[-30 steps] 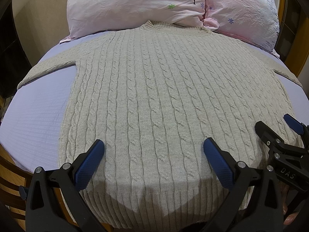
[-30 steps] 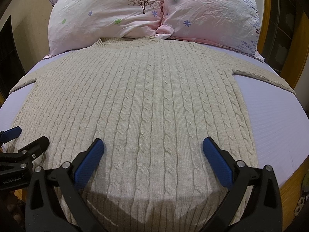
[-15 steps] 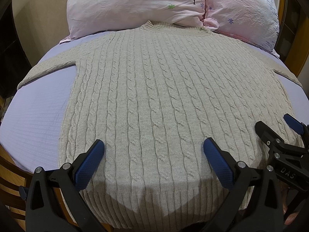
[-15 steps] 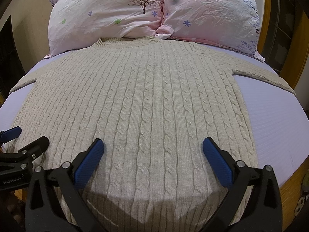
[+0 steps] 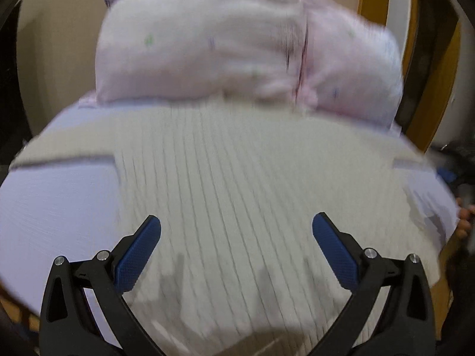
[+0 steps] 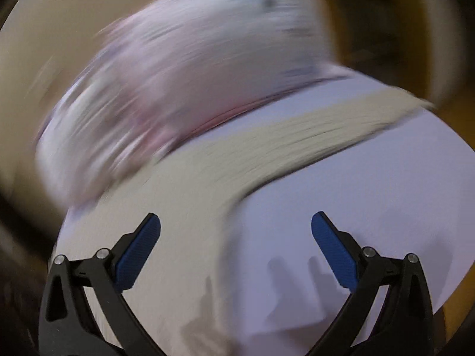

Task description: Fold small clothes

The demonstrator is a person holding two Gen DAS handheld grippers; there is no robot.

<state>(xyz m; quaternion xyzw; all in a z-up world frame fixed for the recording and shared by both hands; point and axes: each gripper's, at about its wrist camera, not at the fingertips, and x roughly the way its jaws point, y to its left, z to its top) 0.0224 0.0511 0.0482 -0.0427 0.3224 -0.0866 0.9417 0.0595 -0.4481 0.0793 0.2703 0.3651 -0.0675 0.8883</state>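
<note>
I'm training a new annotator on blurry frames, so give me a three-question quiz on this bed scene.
1. True or false: the left tool is shut on the sweater.
2. What lies beyond the sweater's collar? A) pillows B) a basket C) a laptop
3. Fill in: the sweater lies flat on a pale lilac ____.

Key:
1. False; its jaws stand wide apart, gripping nothing.
2. A, pink pillows.
3. Sheet; the right tool, also open, hangs partly over it.
</note>
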